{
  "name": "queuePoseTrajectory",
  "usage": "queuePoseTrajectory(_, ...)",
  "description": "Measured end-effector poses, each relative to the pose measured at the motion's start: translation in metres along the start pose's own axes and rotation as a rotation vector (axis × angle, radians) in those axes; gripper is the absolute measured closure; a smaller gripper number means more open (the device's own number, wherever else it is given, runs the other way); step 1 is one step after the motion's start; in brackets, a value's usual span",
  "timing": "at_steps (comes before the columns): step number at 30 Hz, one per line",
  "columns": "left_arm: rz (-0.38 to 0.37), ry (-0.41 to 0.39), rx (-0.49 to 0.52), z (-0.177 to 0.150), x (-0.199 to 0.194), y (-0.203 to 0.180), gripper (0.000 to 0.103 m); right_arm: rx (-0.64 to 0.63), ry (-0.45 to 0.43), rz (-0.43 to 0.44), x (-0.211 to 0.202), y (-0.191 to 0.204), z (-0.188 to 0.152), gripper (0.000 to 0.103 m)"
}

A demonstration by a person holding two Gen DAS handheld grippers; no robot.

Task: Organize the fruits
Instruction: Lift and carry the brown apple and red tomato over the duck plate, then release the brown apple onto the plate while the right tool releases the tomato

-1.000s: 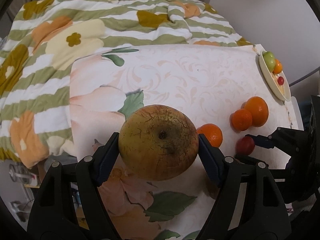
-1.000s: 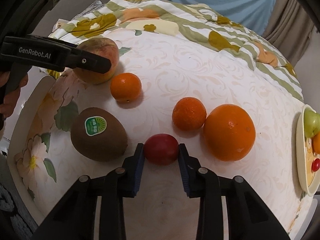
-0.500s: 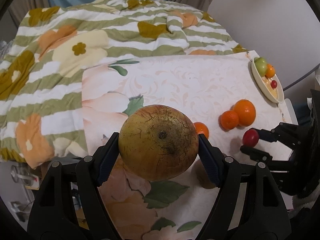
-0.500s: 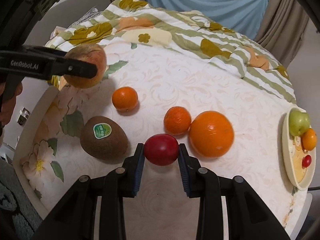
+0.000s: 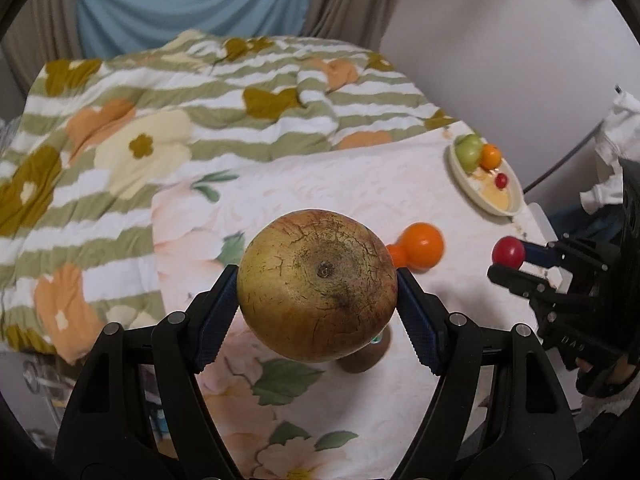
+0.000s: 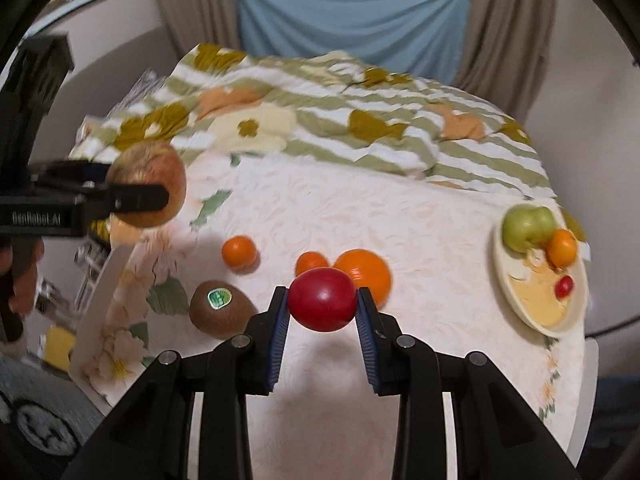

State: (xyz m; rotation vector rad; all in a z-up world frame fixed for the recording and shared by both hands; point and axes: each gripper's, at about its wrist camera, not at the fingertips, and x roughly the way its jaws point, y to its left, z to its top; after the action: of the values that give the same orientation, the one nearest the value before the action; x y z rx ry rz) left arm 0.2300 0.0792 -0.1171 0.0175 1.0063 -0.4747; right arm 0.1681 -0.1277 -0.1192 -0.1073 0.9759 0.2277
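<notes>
We hold the apple [image 5: 318, 290] clamped in the left claw [image 5: 318, 300], pads on its widest sides; it is heavy, firm and likely bruises. The right claw [image 6: 323, 312] grips the small, smooth red fruit [image 6: 322, 299]. The plate [image 6: 520, 308] lies ahead, to the right.

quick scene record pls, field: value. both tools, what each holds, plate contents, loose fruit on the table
left tool: shut on large yellow-brown apple, held above the table
right tool: shut on small red fruit, held above the table
plate: green apple, small orange, tiny red fruit
loose on tablecloth: kiwi with sticker, large orange, two small oranges
</notes>
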Motion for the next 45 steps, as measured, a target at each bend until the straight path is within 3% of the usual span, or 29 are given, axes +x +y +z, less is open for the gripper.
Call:
queuePoseTrajectory(9, -0.016, -0.054, 0.047, 0.021, -0.006, -0.060, 0.020, 0.079, -0.063, -0.044, -0.039, -0.051, -0.002, 0.072)
queuePoseTrajectory(20, -0.008, -0.093, 0.028, 0.046, 0.019, -0.162, 0.020, 0.056, -0.096, -0.029, -0.065, -0.149, -0.014, 0.072)
queuePoseTrajectory(35, 0.003, -0.048, 0.017, 0.082, 0.110, -0.279, 0.020, 0.012, -0.062, 0.016, -0.051, -0.269, -0.018, 0.072)
queuePoseTrajectory(45, -0.047, 0.052, 0.129, 0.100, 0.188, -0.317, 0.020, 0.069, -0.012, 0.018, -0.021, -0.311, -0.027, 0.072)
